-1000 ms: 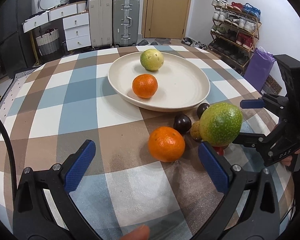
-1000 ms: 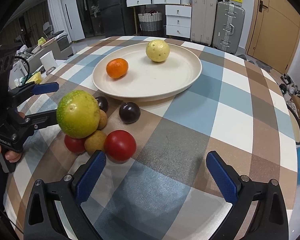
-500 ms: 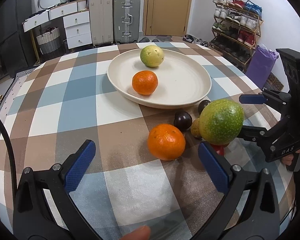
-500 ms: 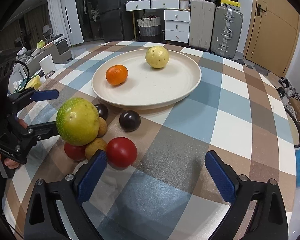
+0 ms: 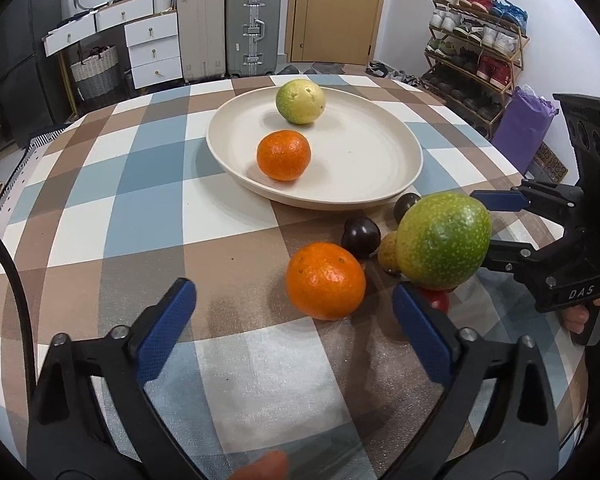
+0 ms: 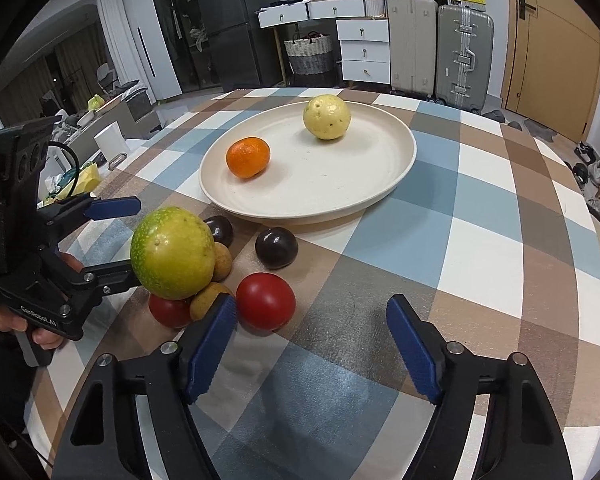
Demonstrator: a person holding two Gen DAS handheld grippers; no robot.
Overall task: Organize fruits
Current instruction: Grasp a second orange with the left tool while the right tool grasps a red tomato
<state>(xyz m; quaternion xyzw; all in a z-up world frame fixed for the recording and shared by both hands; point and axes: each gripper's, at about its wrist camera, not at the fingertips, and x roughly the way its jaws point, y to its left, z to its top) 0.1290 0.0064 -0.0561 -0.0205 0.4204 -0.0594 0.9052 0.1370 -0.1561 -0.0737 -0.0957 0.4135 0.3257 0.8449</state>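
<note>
A cream plate (image 5: 384, 184) (image 6: 384, 200) holds an orange (image 5: 284, 155) (image 6: 247, 157) and a yellow-green fruit (image 5: 300, 97) (image 6: 326, 116). A second orange (image 5: 325, 281) lies on the checked cloth just beyond my open, empty left gripper (image 5: 296, 340). A big green fruit (image 5: 444, 240) (image 6: 173, 253) sits on a pile of dark plums (image 6: 276, 247), brown fruits (image 6: 210, 300) and red fruits (image 6: 265, 301). My right gripper (image 6: 312, 344) is open and empty, just short of the pile. Each gripper shows in the other's view beside the green fruit.
Suitcases (image 5: 253, 28) and white drawers (image 5: 152, 52) stand beyond the round table. A shoe rack (image 5: 476, 52) and a purple bag (image 5: 522, 130) are to the right. The table's far edge curves behind the plate.
Both grippers have drawn slightly closer to the fruit. The right gripper's jaws have narrowed a little. The fruits have not moved.
</note>
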